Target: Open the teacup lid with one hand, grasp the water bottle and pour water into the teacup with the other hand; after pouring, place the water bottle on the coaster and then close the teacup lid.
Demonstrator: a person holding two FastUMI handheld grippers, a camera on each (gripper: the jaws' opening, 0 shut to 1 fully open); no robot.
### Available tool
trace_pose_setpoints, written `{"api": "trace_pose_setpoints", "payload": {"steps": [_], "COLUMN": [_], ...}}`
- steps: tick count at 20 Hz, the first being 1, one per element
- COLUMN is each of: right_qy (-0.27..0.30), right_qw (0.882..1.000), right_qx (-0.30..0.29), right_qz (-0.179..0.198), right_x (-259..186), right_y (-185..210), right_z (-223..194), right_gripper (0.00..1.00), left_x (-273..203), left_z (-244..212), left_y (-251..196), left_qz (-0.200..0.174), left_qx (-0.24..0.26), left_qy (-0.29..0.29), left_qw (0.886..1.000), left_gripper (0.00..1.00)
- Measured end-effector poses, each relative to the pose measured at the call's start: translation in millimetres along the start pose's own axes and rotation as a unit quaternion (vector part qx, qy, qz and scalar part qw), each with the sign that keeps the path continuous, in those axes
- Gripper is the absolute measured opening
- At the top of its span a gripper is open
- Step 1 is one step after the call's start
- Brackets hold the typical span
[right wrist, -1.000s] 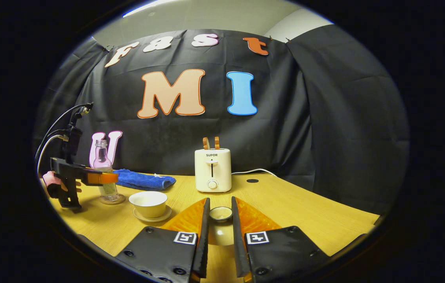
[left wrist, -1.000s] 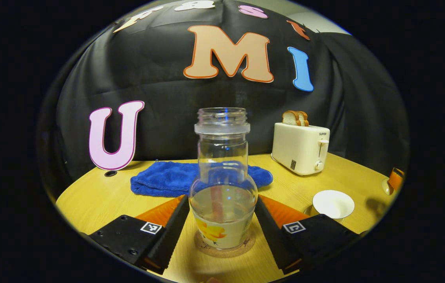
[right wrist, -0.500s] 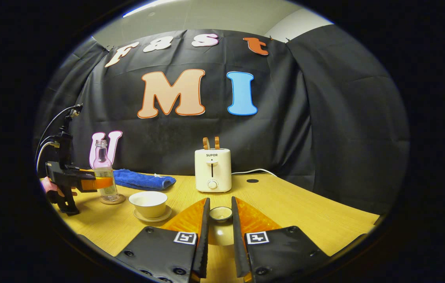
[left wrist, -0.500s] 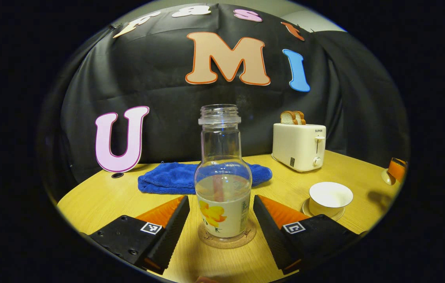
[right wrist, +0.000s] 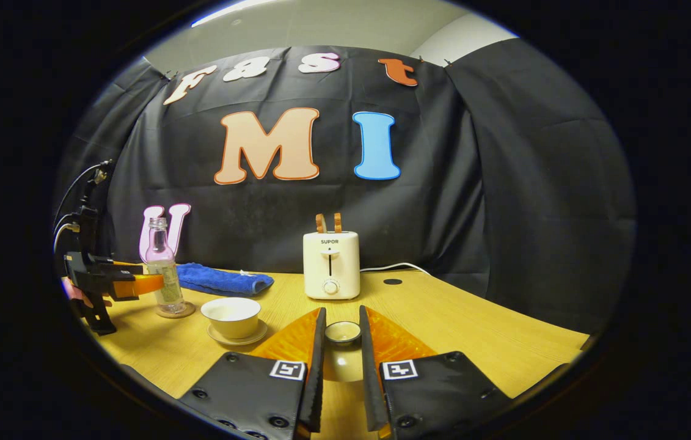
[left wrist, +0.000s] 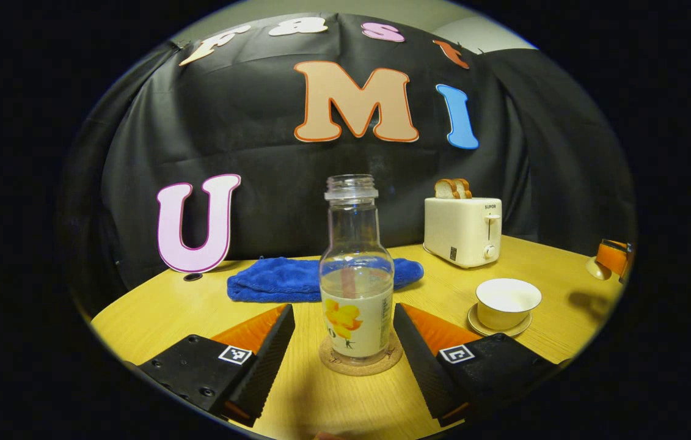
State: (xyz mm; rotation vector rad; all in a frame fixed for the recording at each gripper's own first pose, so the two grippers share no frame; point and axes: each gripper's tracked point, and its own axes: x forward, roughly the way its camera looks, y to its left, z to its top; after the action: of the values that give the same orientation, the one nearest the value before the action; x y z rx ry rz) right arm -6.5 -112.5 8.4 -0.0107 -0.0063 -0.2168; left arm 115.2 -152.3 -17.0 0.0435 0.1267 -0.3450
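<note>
Left gripper view, gripper: my left gripper (left wrist: 344, 354) stood wide, both fingers clear of the glass.
Left gripper view, bottle: the water bottle (left wrist: 356, 287) stood upright on the coaster (left wrist: 360, 363), straight ahead between my fingers and touched by neither; some water was left in it.
Left gripper view, cup: the teacup (left wrist: 507, 303) sat uncovered on its saucer, ahead and to the right of the bottle, apart from it.
Left gripper view, backdrop: a blue towel (left wrist: 284, 278) and a toaster (left wrist: 462, 231) lay farther back on the table (left wrist: 156, 311).
Right gripper view, gripper: my right gripper (right wrist: 341, 357) was narrow, holding the teacup lid (right wrist: 343, 332), knob end toward the camera as best I could tell.
Right gripper view, cup: the teacup (right wrist: 231, 316) lay ahead and to the left, well apart from the lid.
Right gripper view, bottle: it stood beyond the cup, the left gripper (right wrist: 137, 284) just beside it.
Judgement: pouring and bottle placing looked done; closing remained. The right hand, already carrying the lid, needed to swing left and lower it level over the rim.
</note>
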Motion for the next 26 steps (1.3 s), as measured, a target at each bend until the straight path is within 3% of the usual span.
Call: {"api": "trace_pose_setpoints", "payload": {"steps": [6, 12, 19, 26], "right_qy": [0.006, 0.005, 0.011, 0.018], "right_qw": [0.998, 0.996, 0.982, 0.977], "right_qx": [0.002, 0.004, 0.007, 0.008], "right_qz": [0.059, 0.089, 0.189, 0.214], "right_x": [9.6, 30.2, 66.9, 86.0], "right_y": [32.3, 70.4, 148.1, 169.6], "right_z": [-3.7, -4.3, -9.5, -10.4], "right_gripper": [0.33, 0.30, 0.29, 0.29], "left_x": [-24.8, -38.4, -58.4, -64.3], "left_z": [19.5, 9.0, 3.9, 4.3], "left_y": [14.5, 49.1, 88.2, 94.1], "left_qz": [0.007, 0.050, 0.143, 0.167], "left_qx": [-0.020, -0.017, -0.020, -0.021], "left_qy": [-0.072, -0.065, -0.060, -0.059], "left_qw": [0.997, 0.997, 0.988, 0.984], "left_gripper": [0.95, 0.95, 0.94, 0.94]}}
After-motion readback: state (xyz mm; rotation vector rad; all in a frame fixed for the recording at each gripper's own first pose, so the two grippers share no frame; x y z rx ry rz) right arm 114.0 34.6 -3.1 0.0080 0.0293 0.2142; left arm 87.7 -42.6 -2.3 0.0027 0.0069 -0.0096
